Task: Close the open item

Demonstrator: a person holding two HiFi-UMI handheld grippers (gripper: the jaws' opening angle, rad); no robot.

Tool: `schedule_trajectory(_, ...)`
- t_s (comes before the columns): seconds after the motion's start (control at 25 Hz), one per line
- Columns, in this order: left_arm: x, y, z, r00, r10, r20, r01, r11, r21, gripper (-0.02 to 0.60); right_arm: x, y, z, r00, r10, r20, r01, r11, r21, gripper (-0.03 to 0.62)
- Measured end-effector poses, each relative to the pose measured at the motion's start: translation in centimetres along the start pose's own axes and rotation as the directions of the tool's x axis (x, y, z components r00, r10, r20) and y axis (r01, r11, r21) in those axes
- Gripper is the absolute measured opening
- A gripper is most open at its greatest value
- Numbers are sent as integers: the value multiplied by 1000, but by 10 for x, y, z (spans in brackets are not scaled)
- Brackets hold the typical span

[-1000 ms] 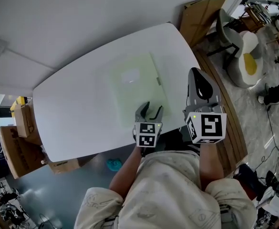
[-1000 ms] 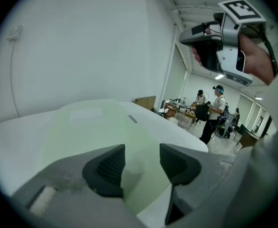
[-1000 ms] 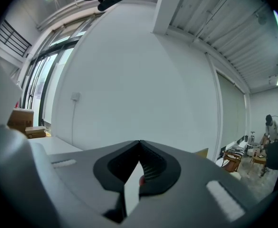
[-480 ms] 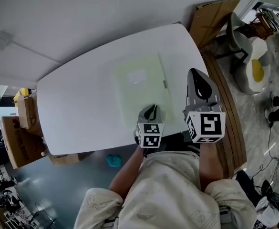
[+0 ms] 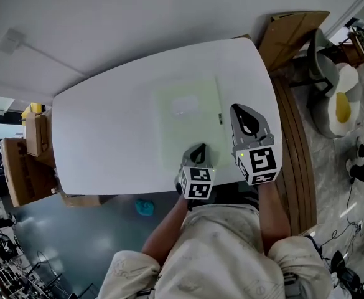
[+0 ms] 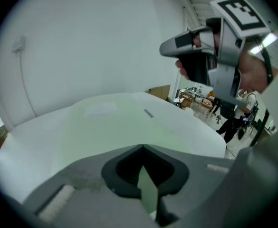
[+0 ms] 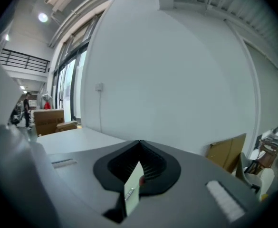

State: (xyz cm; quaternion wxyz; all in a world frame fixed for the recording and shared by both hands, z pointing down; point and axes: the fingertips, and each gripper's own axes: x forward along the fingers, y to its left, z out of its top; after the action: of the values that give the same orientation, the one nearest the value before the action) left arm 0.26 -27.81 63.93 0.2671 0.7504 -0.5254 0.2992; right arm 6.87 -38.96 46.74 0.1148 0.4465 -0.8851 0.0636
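White desk [image 5: 107, 136] bears the flat pale green folder [image 5: 188, 126]: your left gripper [image 5: 200, 147], jaws shut, sits at its near edge, likely steadying it, while your right gripper [image 5: 238, 109] hangs beside it, closed and empty

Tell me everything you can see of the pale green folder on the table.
The folder is a pale green, translucent, plastic-looking sleeve, rectangular, lying flat on the white table near its middle. A whitish label sits on its far half, and a small dark clasp strip on its right edge; whether that is fastened I can't tell. The left gripper, jaws just closed together, rests at its near edge; whether they pinch the edge isn't clear. Nothing else visibly touches it.
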Motion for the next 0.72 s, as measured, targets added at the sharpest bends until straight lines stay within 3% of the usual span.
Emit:
schedule_trajectory(0.16, 2, 2, 0, 1000, -3, -9, 3, 1000, -24, 2, 22, 20, -53, 989, 94, -117, -98, 995, -31, 2)
schedule_trajectory(0.32, 3, 4, 0, 1000, 3, -13, -3, 1000, -30, 2, 35, 36, -94, 960, 154, -233, -162, 987, -18, 2)
schedule_trajectory(0.72, 2, 6, -1, 999, 34, -12, -35, 999, -27, 2, 51, 39, -145, 911, 156, -382, -177, 984, -19, 2)
